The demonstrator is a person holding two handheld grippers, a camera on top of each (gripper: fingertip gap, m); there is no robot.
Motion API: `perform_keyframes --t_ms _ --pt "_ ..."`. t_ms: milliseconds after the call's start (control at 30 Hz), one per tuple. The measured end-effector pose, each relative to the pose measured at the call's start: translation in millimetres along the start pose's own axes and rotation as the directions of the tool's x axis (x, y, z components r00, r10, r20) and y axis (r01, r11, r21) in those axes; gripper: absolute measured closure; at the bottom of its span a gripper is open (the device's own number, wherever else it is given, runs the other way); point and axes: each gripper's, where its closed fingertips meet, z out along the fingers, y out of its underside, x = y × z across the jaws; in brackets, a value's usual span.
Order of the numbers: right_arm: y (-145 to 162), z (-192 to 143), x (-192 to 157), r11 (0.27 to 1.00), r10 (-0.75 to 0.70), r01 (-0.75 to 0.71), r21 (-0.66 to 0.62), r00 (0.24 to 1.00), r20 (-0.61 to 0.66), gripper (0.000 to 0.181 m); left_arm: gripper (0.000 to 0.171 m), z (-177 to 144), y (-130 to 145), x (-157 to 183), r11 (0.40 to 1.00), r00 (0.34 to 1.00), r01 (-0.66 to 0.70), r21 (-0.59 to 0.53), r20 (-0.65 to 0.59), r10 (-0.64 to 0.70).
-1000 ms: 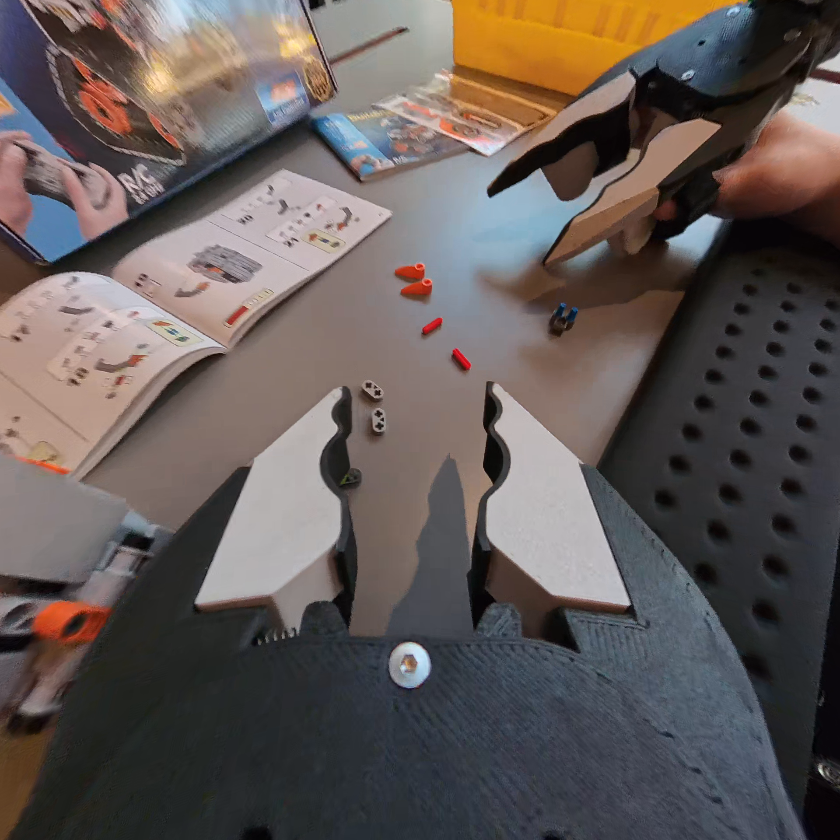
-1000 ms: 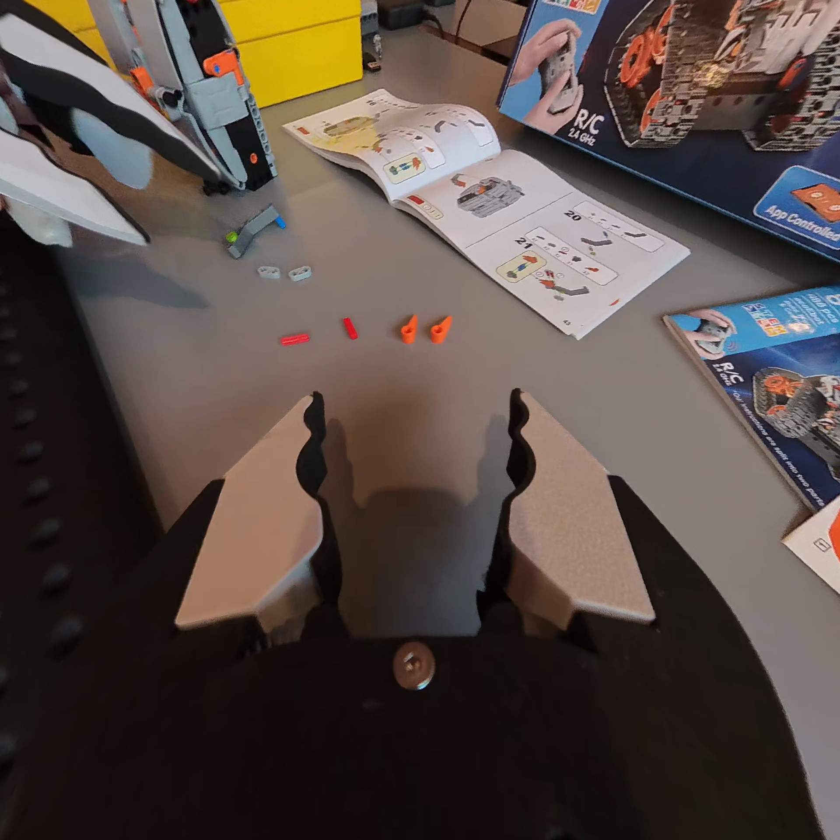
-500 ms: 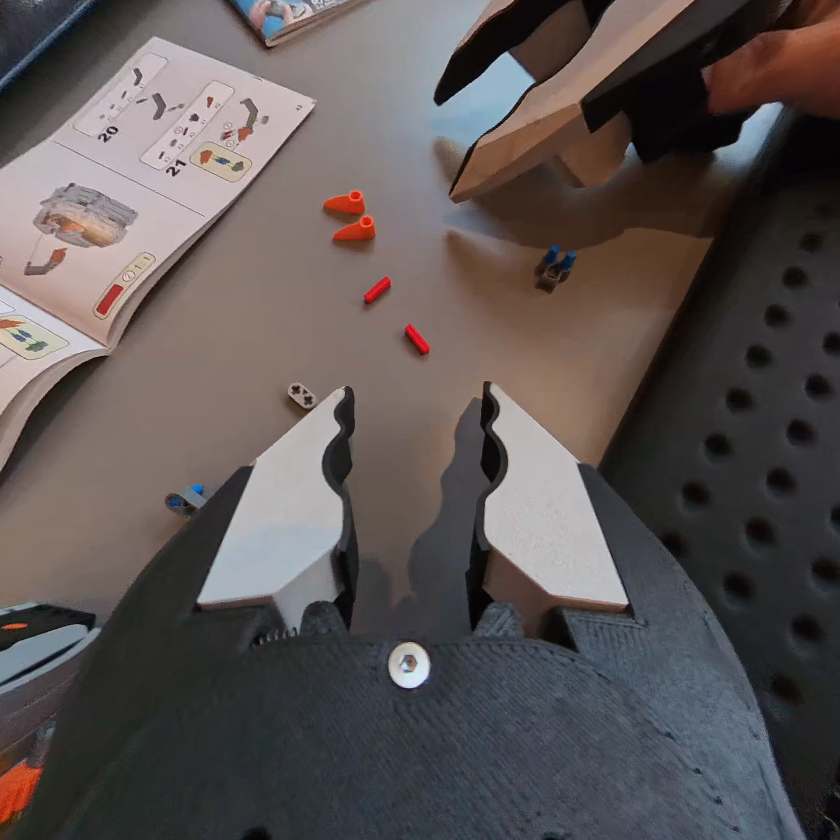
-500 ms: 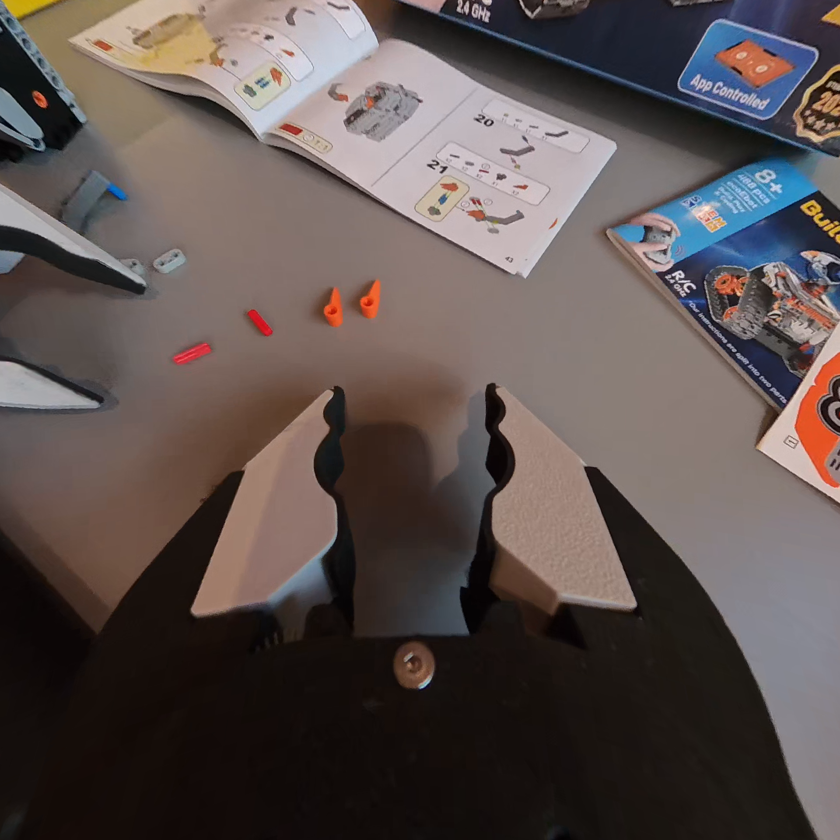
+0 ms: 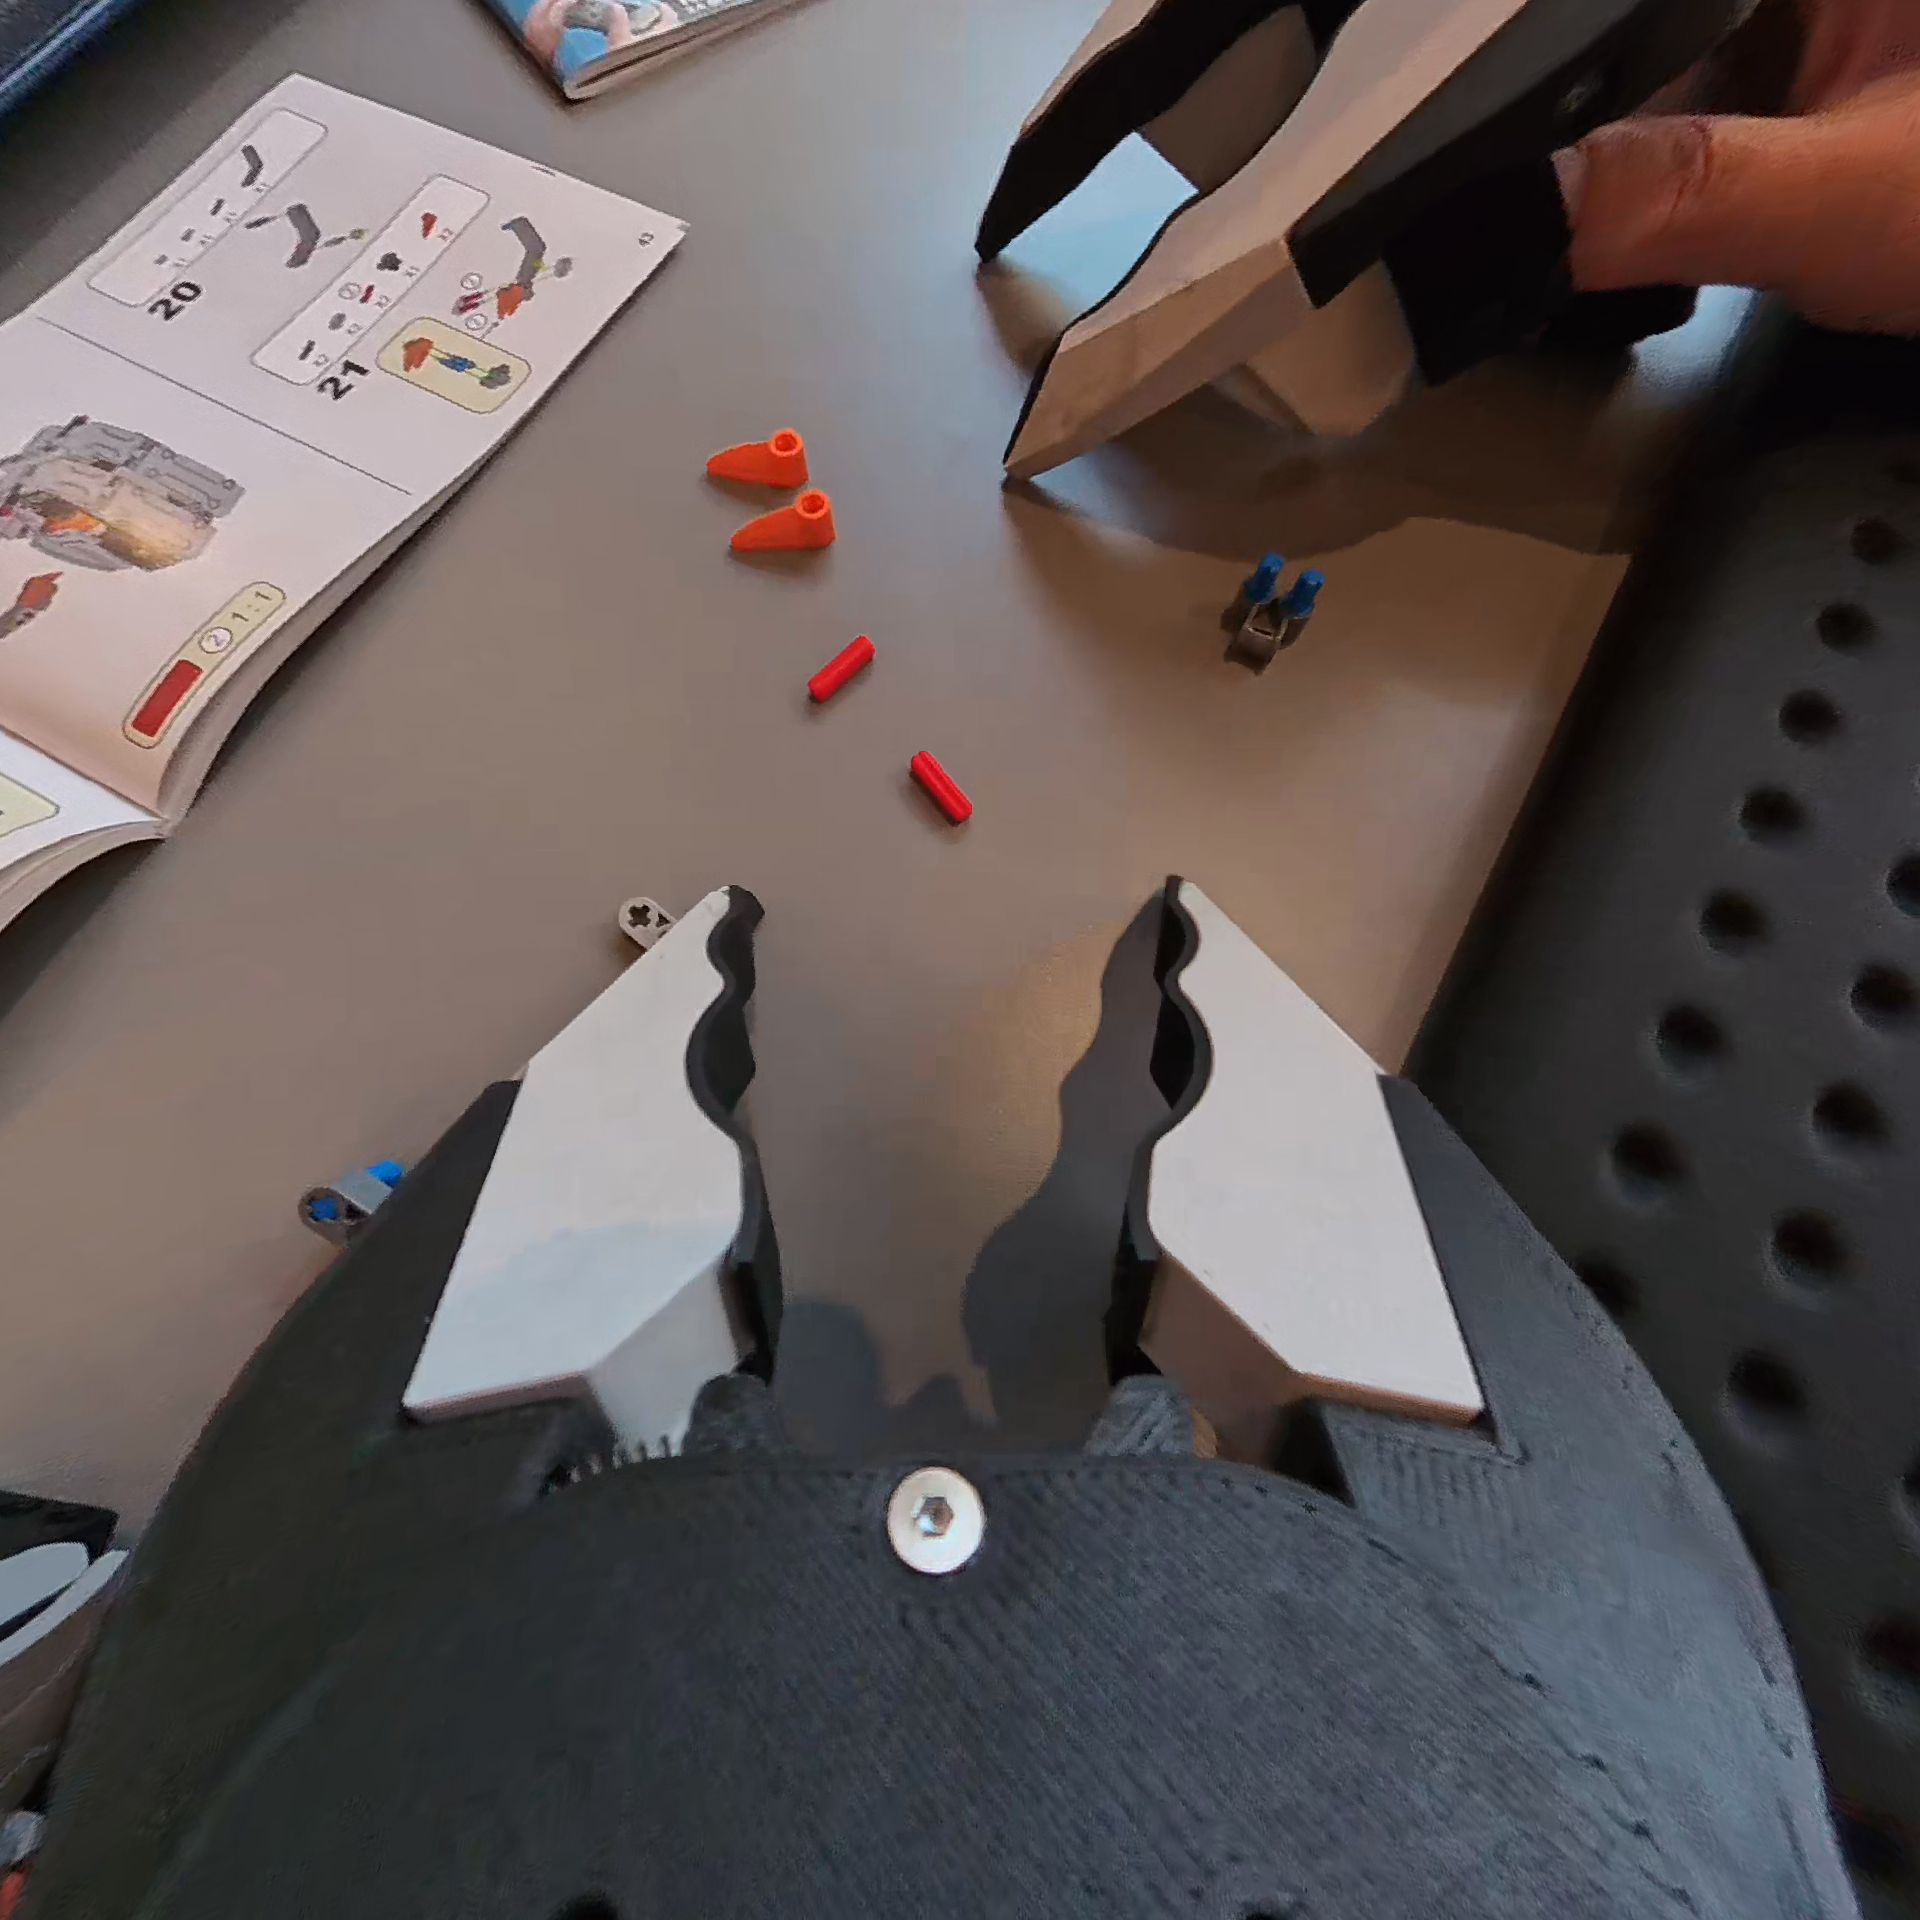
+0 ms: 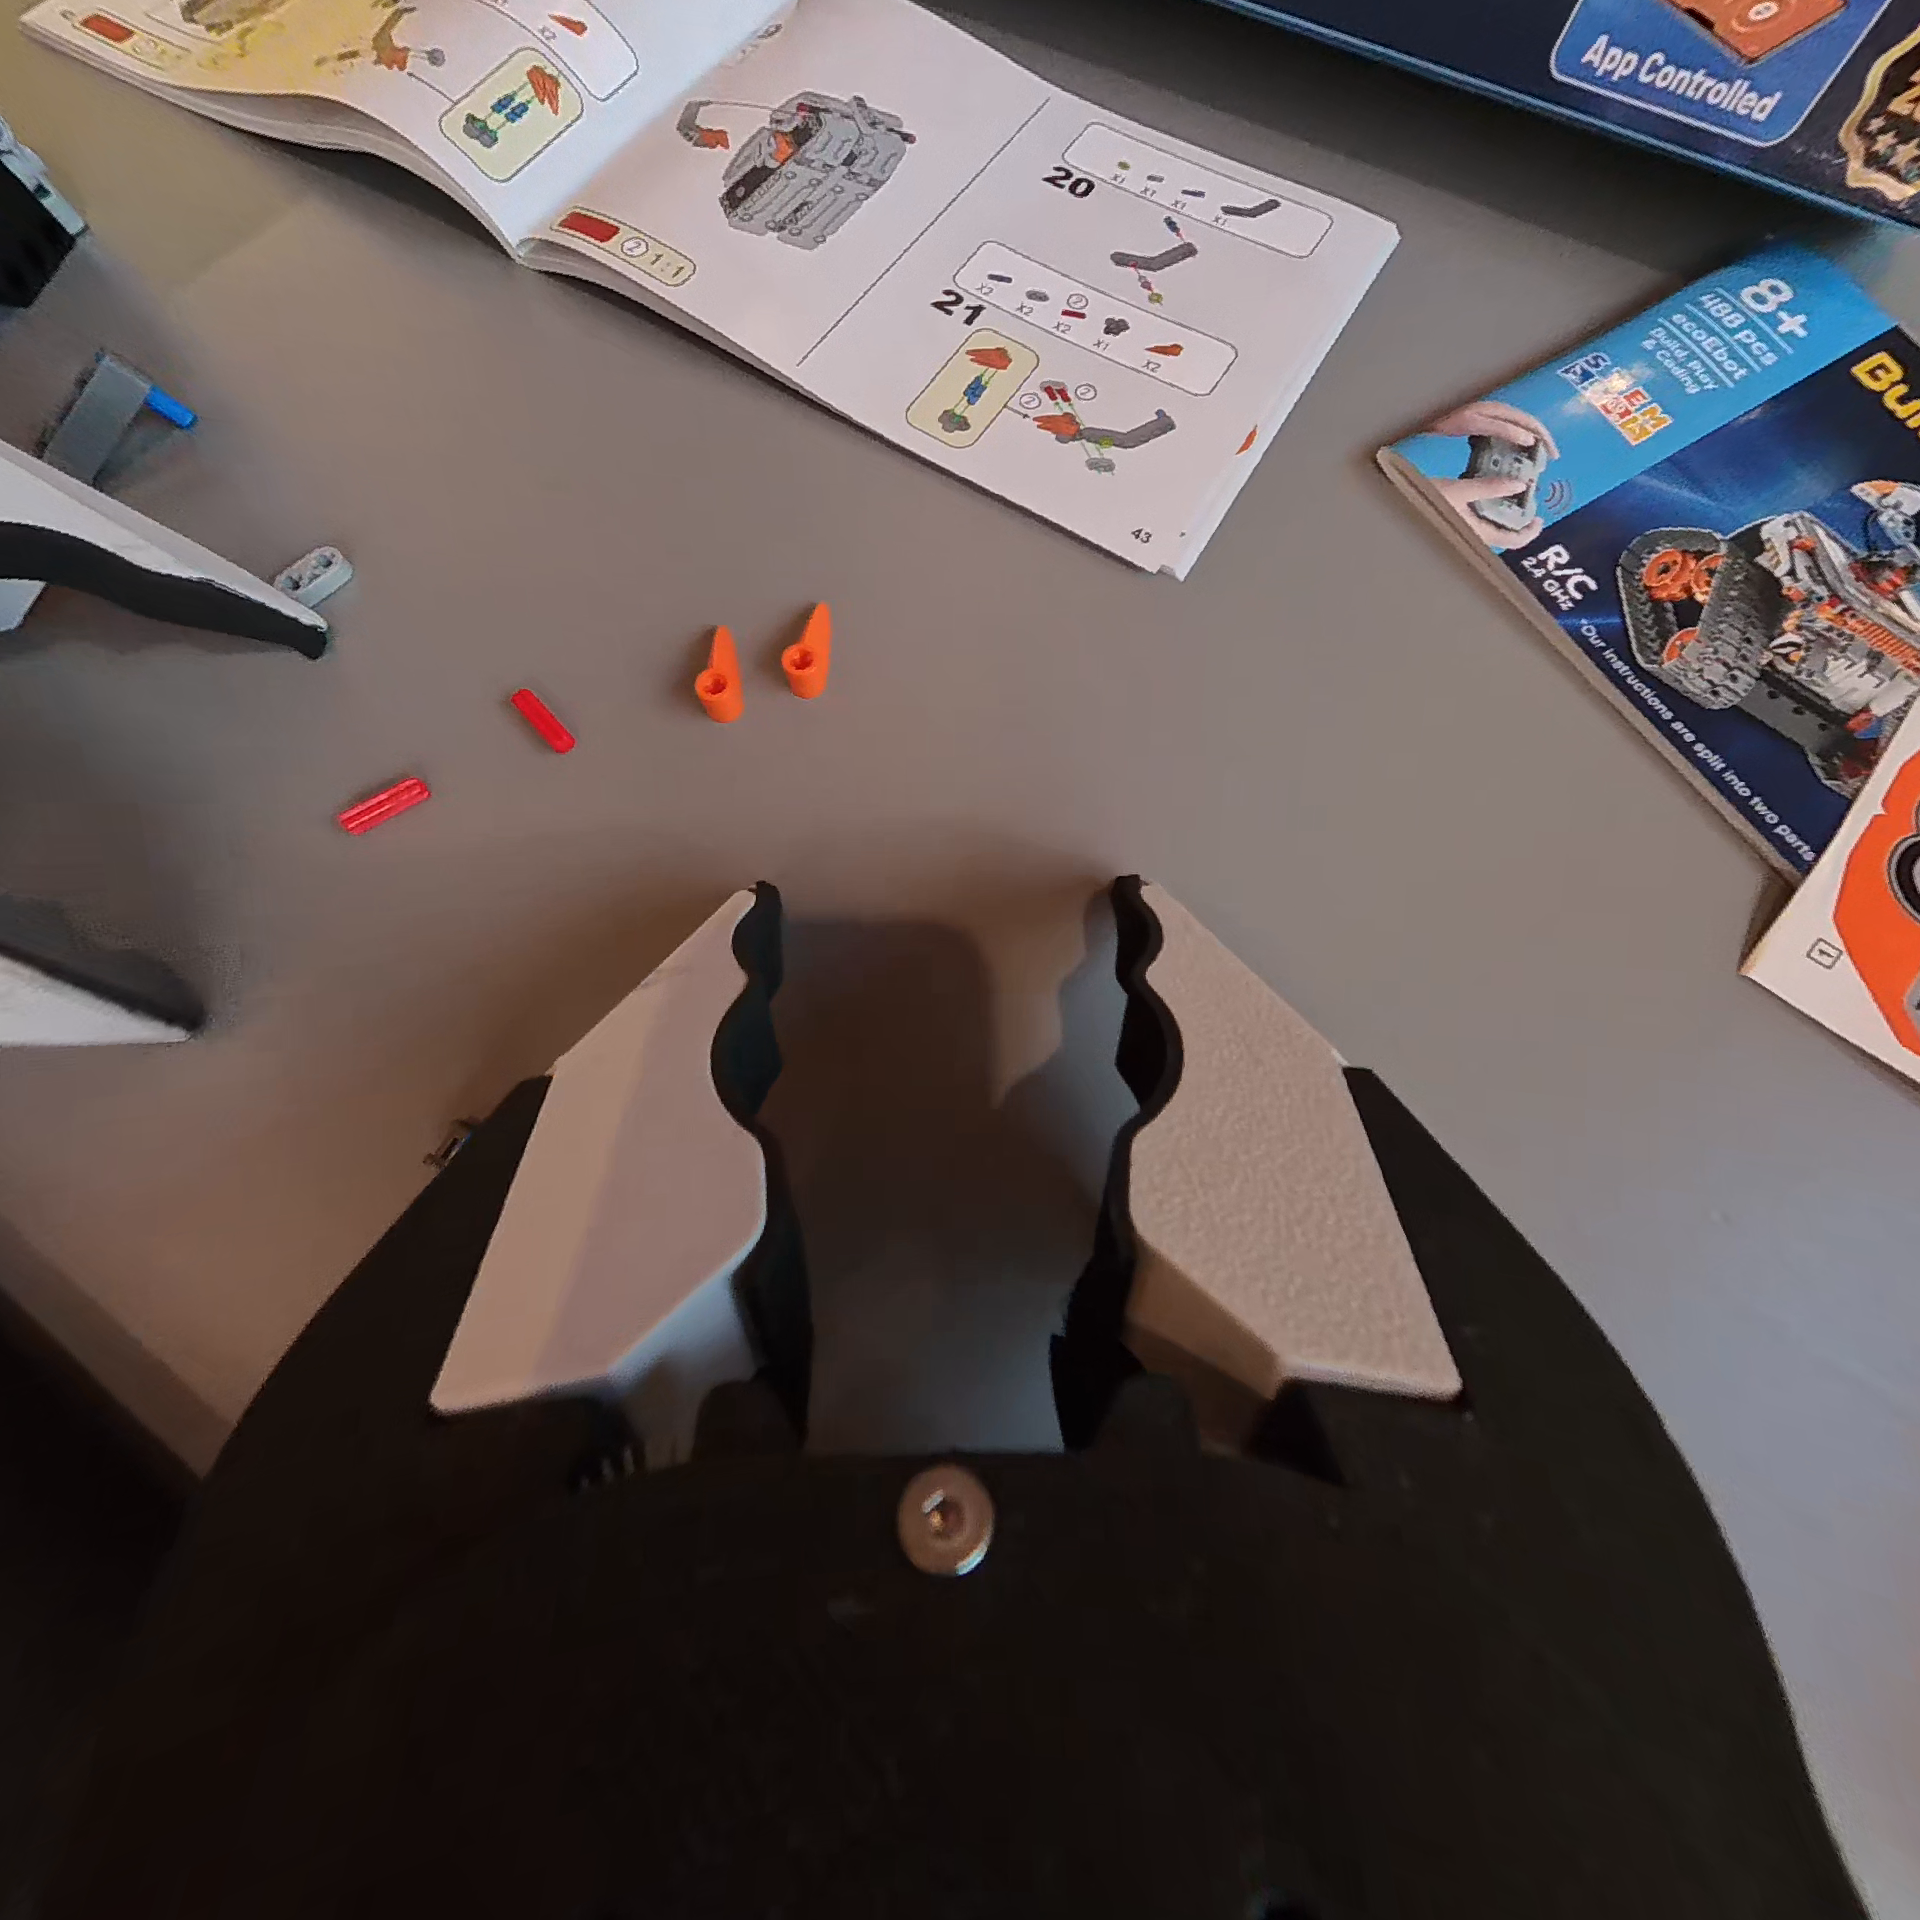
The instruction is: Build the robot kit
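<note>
Two orange cone-shaped pieces lie side by side on the grey counter, with two red pins just beyond them in a loose line. One small grey connector sits touching the left gripper, whose jaws stand apart and empty. A grey piece with two blue pegs stands near the right gripper, its jaws likewise apart, holding nothing. An open instruction booklet and a closed blue booklet lie nearby. A grey-and-blue piece shows beside the left gripper.
</note>
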Motion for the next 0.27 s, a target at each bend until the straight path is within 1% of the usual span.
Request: perform_keyframes --t_ms 67,133,267 --pt "0.4 -0.7 0.7 1.000 0.002 -0.002 0.000 1.000 -0.015 0.114 0.092 -0.8 0.4 2.3 1.000 1.000 -0.019 0.001 -0.001 0.019" --pt "0.7 -1.0 1.4 1.000 0.010 -0.010 0.000 1.000 -0.023 0.112 0.081 -0.8 0.5 4.1 0.999 0.999 -0.037 -0.001 -0.001 0.037" --pt "0.9 -1.1 2.9 1.000 0.023 -0.023 -0.001 0.999 -0.026 0.109 0.068 1.0 2.0 -1.9 1.000 1.000 0.006 -0.016 0.001 -0.006"
